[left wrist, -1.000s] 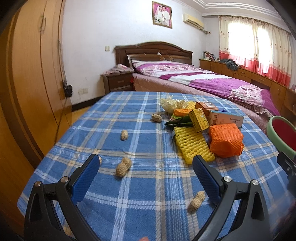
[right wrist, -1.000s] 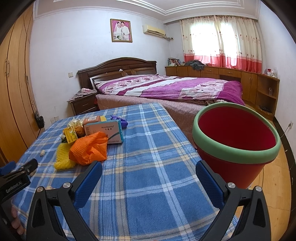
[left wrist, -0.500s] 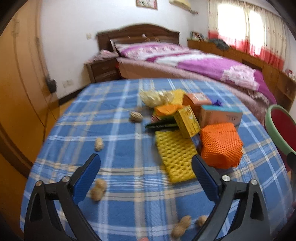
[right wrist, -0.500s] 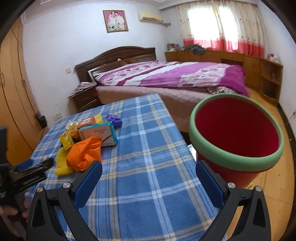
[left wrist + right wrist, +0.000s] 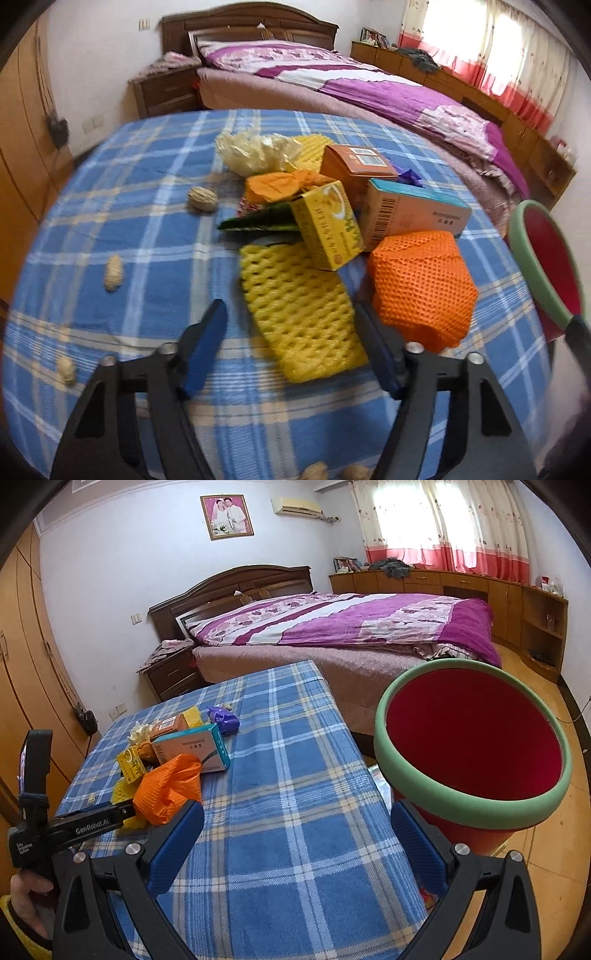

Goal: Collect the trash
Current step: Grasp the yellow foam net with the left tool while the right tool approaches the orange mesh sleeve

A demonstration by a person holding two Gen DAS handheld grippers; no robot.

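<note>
Left gripper: jaws closing, yellow foam net lying between them, pads not yet on it.
Right gripper: jaws apart, nothing between them but checked cloth.
Orange net: just right of left gripper.
Boxes: beyond the nets.
Red bin: right of right gripper, off the table.

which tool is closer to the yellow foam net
Left. The left tool straddles the yellow foam net, jaws closing around its near end. The right tool hangs over bare tablecloth, well off to the side.
</note>
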